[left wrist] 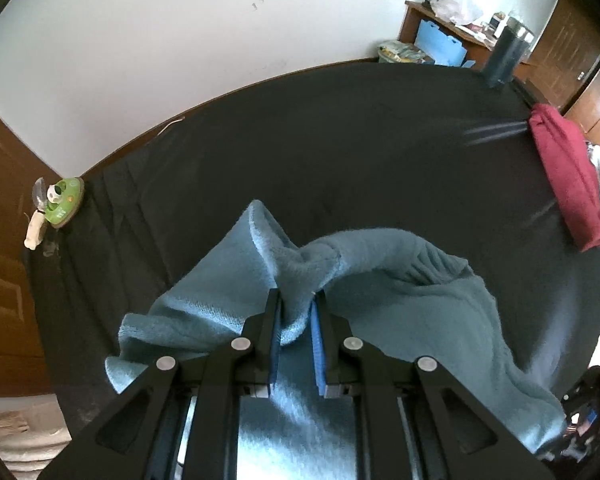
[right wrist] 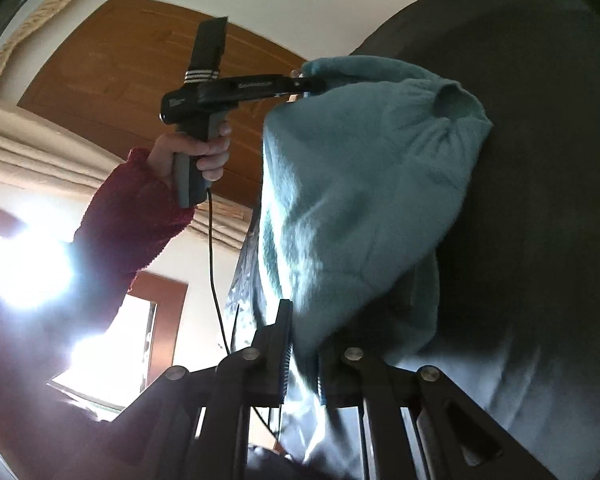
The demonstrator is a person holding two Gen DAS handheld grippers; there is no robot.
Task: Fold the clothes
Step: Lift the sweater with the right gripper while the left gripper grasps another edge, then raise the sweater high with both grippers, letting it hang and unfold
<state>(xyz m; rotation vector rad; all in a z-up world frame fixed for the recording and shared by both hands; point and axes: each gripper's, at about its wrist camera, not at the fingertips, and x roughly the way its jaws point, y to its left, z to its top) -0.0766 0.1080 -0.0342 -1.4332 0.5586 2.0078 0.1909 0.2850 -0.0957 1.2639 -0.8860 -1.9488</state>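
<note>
A fluffy light-blue garment [left wrist: 400,292] is held up over the black-covered table [left wrist: 340,140]. My left gripper [left wrist: 296,304] is shut on a bunched fold of it, with cloth draping to both sides. My right gripper [right wrist: 304,336] is shut on another edge of the same garment [right wrist: 360,200], which hangs between the two grippers. In the right wrist view the left gripper [right wrist: 304,84] shows at the garment's top corner, held by a hand in a red sleeve. A cuffed sleeve end [right wrist: 456,108] points toward the table.
A dark red garment [left wrist: 568,176] lies at the table's right edge. A green toy [left wrist: 62,200] sits at the table's left corner. A dark cylinder [left wrist: 504,56] stands at the far corner. A wooden desk with a blue box [left wrist: 440,40] stands by the wall.
</note>
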